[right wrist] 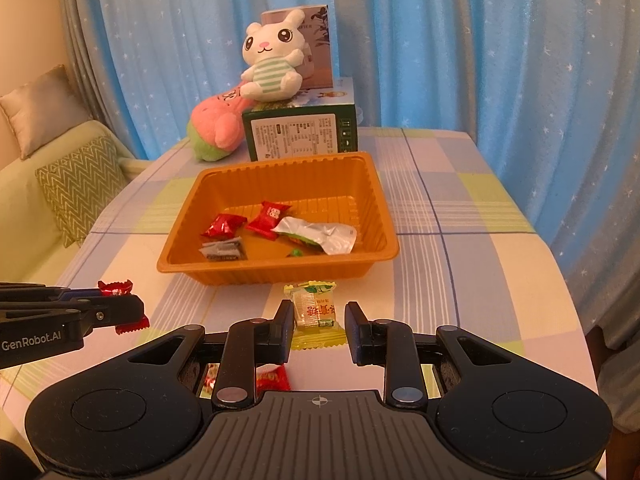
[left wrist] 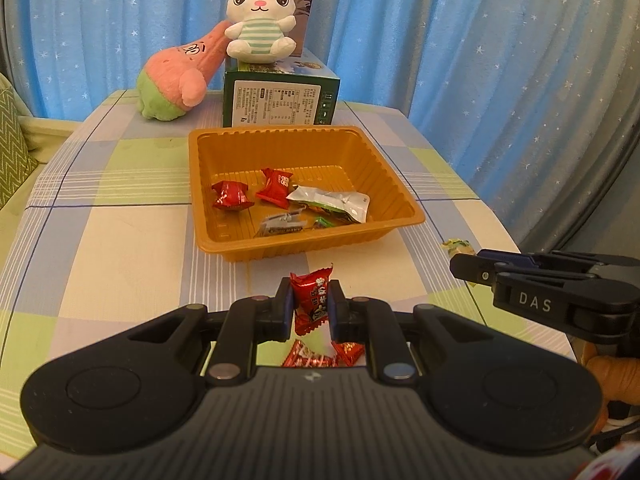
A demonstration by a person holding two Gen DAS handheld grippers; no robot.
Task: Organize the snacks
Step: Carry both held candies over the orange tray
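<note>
An orange tray (left wrist: 208, 184) (right wrist: 372, 184) stands mid-table and holds several wrapped snacks, among them two red candies (left wrist: 229, 195) and a silver packet (left wrist: 336, 200). My left gripper (left wrist: 311, 307) is shut on a red snack packet (left wrist: 313, 300) just in front of the tray; it also shows in the right wrist view (right wrist: 120, 312). My right gripper (right wrist: 319, 330) is open around a yellow-green snack packet (right wrist: 316, 312) lying on the table; the jaws do not touch it. More red wrappers (left wrist: 320, 356) (right wrist: 272, 378) lie under the grippers.
Behind the tray stands a green box (left wrist: 280, 98) with a white bunny plush (left wrist: 260, 20) on top and a pink-green plush (left wrist: 180, 80) beside it. A blue starry curtain hangs behind the checked tablecloth (left wrist: 120, 208). A sofa with cushions (right wrist: 80, 188) is at left.
</note>
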